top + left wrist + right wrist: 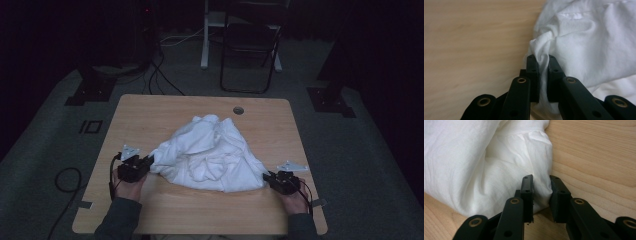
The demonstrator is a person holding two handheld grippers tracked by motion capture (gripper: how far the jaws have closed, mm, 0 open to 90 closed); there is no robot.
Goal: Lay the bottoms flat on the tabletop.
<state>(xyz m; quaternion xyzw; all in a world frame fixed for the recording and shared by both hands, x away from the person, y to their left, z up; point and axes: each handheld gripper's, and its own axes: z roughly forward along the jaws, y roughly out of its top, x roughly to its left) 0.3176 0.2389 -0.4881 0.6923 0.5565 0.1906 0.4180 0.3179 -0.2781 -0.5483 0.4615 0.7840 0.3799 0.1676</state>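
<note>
In the middle of the wooden bench (150, 112), seen from the high view, lies a white cloth (210, 155), rumpled into a soft heap with many folds and creases. It rises in a bunched peak toward the upper centre of the frame and spreads wider toward the lower edge, its two lower corners drawn out to either side.

At the lower left of the high view, the left tool (148, 161) meets the cloth's left corner, gripped by a hand (129, 187) in a dark sleeve. In the left gripper view, the left tool (541, 65) has its black jaws drawn narrow, pinching a twisted gather of the white cloth (594, 47) between them; the rest of the fabric fills the right half of the frame, with bare wood at the left.

At the lower right of the high view, the right tool (266, 177) meets the cloth's right corner. In the right gripper view, the right tool (541, 186) has its jaws a little wider, clamped on a thicker fold of the cloth (474, 165), which billows to the upper left, with bare wood to the right.
</note>
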